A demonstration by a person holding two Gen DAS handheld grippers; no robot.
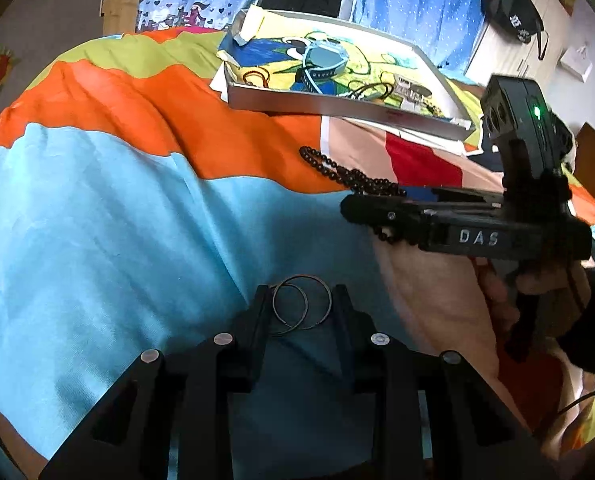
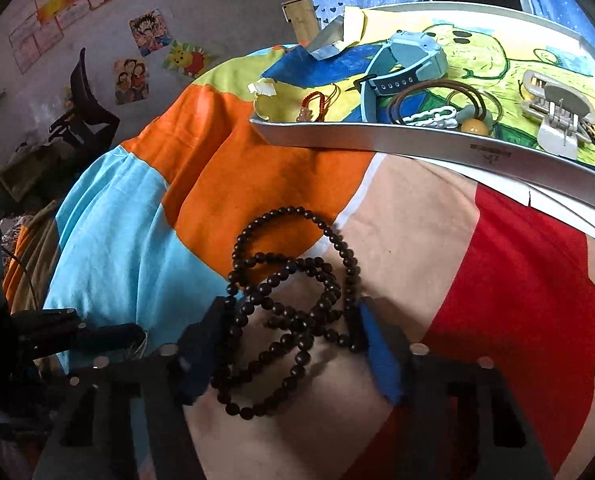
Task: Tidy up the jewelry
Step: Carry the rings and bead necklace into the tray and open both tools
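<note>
Colourful patchwork bedspread [image 1: 97,208], blue, orange, red and peach panels. A shallow white tray [image 1: 337,106] sat on it toward the upper right of the left wrist view, lined with a cartoon print and already holding a pale blue watch [image 2: 407,62], hair ties, a red cord charm [image 2: 317,106] and a white claw clip [image 2: 557,120].

Left gripper [image 1: 301,300] low in centre of its frame, fingers narrowed around two thin wire hoops [image 1: 301,304] lying on the blue panel. Hoops sat between the fingers; whether the pads actually pressed them could not be told.

Right gripper [image 2: 293,332] bottom centre of its own view, blue-padded fingers half spread on either side of a heaped dark bead strand [image 2: 293,296]. Beads lay on the peach and orange cloth, touching or very near both pads; a firm pinch was not evident. In the left view that gripper came in from the right edge, held by a hand [image 1: 537,292].
</note>
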